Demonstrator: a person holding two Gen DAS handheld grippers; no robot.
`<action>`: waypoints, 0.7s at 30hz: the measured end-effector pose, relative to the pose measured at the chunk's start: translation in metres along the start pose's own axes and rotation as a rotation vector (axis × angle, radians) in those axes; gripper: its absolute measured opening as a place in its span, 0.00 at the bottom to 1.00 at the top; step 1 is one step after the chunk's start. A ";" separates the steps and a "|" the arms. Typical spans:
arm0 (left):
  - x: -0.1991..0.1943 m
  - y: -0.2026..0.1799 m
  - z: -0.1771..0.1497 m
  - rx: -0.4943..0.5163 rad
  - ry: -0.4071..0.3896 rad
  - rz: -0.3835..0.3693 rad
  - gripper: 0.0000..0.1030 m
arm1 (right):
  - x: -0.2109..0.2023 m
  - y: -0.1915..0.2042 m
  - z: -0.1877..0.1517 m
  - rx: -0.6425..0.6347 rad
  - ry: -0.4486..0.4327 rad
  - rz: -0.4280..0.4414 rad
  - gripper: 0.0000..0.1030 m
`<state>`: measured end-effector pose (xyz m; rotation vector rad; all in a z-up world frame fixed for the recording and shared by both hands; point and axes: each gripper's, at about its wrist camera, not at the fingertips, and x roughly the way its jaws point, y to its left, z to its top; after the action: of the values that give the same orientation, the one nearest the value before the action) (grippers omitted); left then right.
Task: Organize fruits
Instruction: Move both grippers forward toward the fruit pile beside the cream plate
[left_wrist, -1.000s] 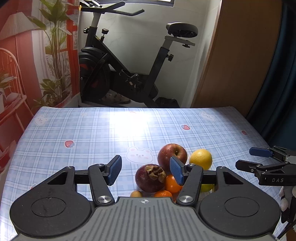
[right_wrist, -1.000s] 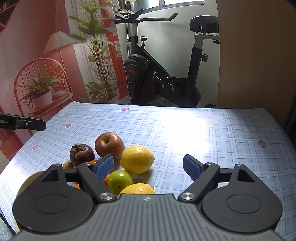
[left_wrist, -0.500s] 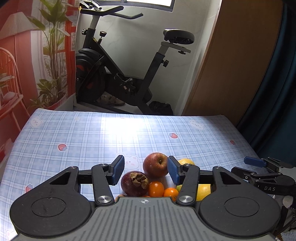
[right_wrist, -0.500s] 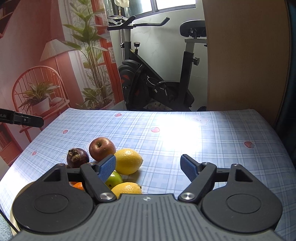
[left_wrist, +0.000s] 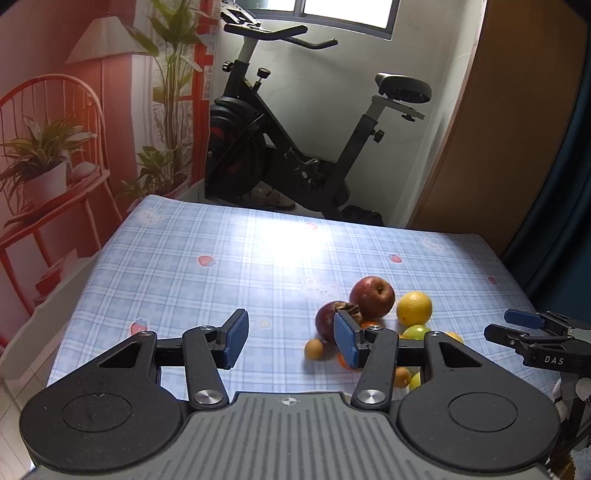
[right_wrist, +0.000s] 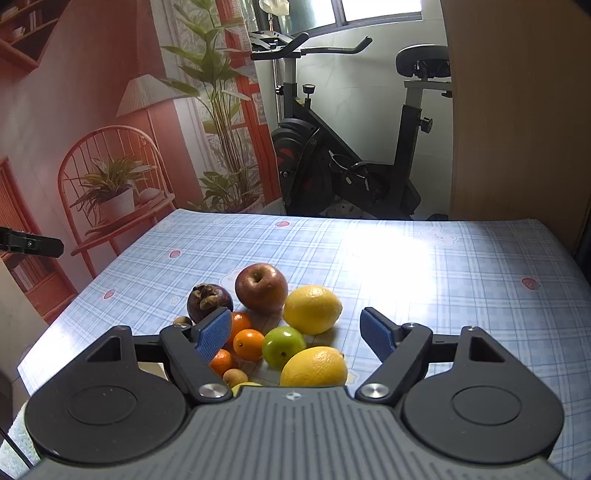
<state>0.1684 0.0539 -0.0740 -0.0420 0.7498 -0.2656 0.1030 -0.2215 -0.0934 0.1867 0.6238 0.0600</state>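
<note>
A pile of fruit lies on the blue checked tablecloth: a red apple, a dark mangosteen, two lemons, a green fruit, small oranges and small tan fruits. My right gripper is open and empty, just behind the pile. My left gripper is open and empty, left of the pile; its right finger covers part of the mangosteen. The apple and a lemon show beside it.
An exercise bike stands beyond the table's far edge. A wooden panel is at the right. A red chair with a potted plant stands at the left. The right gripper shows at the right edge of the left wrist view.
Both grippers have drawn back and risen from the fruit. The left one has swung left, so the pile now sits to its right. Both stay open.
</note>
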 end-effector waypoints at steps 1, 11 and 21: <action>0.001 0.004 -0.002 -0.007 0.009 0.009 0.52 | 0.002 0.001 -0.003 0.000 0.006 -0.004 0.78; 0.030 -0.001 -0.032 0.017 0.043 0.012 0.52 | 0.013 0.009 -0.032 -0.021 0.065 -0.025 0.78; 0.051 -0.012 -0.055 0.057 0.071 -0.030 0.51 | 0.022 0.020 -0.055 -0.036 0.083 -0.011 0.73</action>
<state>0.1640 0.0322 -0.1468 0.0104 0.8126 -0.3187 0.0884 -0.1906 -0.1458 0.1462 0.7064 0.0692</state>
